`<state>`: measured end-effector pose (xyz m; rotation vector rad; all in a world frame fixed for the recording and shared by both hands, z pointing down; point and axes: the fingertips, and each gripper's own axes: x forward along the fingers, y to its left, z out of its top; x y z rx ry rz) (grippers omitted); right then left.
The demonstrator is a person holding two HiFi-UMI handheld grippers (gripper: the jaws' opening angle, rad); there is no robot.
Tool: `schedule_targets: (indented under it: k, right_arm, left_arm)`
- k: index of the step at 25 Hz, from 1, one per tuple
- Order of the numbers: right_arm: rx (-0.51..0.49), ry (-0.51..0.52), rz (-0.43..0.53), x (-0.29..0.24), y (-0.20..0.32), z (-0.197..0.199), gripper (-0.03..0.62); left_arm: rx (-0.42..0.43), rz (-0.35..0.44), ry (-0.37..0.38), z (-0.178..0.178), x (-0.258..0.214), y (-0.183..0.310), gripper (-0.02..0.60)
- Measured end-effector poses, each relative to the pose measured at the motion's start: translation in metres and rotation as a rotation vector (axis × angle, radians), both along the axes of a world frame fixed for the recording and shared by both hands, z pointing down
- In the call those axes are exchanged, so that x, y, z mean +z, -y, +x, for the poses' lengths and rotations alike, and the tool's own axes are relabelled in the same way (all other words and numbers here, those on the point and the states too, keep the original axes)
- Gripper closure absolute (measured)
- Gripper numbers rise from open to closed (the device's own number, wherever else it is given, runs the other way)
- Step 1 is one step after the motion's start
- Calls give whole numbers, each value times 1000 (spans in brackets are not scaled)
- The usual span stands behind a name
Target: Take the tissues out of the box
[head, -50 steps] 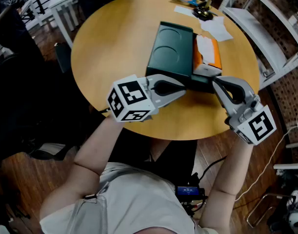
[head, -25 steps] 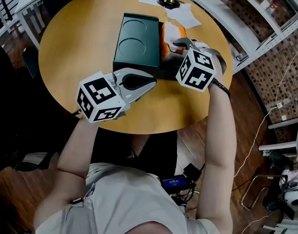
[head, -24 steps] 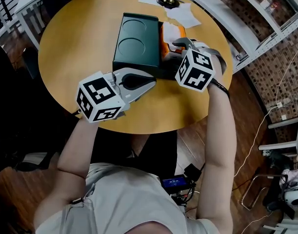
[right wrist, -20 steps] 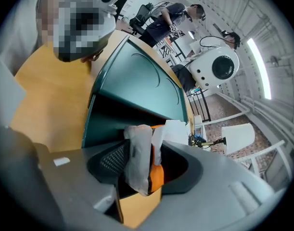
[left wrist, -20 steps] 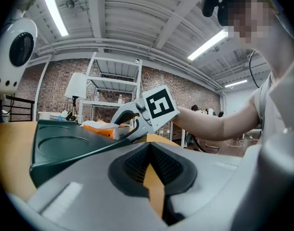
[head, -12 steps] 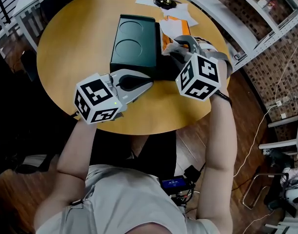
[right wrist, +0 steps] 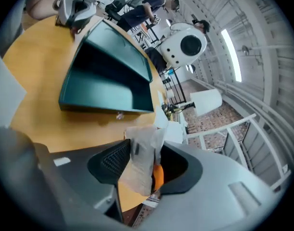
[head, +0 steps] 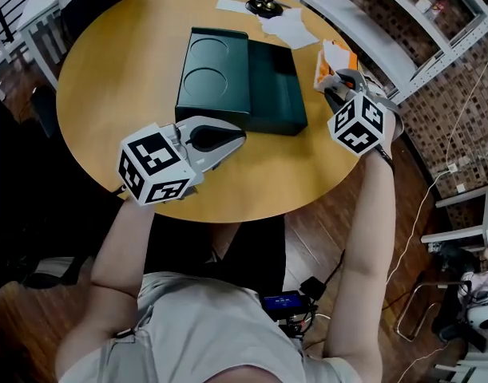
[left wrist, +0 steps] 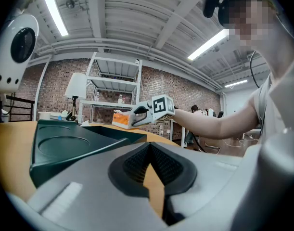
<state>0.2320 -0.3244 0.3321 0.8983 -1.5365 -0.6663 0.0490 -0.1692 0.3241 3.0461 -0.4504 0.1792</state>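
The round wooden bench (head: 108,78) carries the dark green rectangular plastic box (head: 228,78). The left hand-held gripper (head: 232,140) is clenched and empty at the box's near edge. The right hand-held gripper (head: 335,76) pinches the orange-and-white tissue pack (head: 331,56) outside the box, at the bench's rim. The thin wrapper could slip, dropping the pack floorward.

Head view: from above, steeply down onto the tabletop (head: 108,86).
Left gripper view: low, level, skimming it.
Right gripper view: close, angled down.
Shared: the green box (head: 236,82).
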Motion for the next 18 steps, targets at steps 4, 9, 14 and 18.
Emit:
schedule_targets:
  k: [4,9,14,18]
  right_arm:
    - [23,-47,-80,47,5,26,398]
    - [1,-54,-76,50,5,28,329]
    - [-13,27,11,20,-10,25,272]
    - [-204,480,134,-50,-49,-36,383]
  left_arm:
    - [0,0,-1,1,0,0,581]
    - [-1,0,-3,1,-2,2,580]
    - [1,0,-1,2,-2,2,581]
    - [-1,0,0,3,-3,3,581]
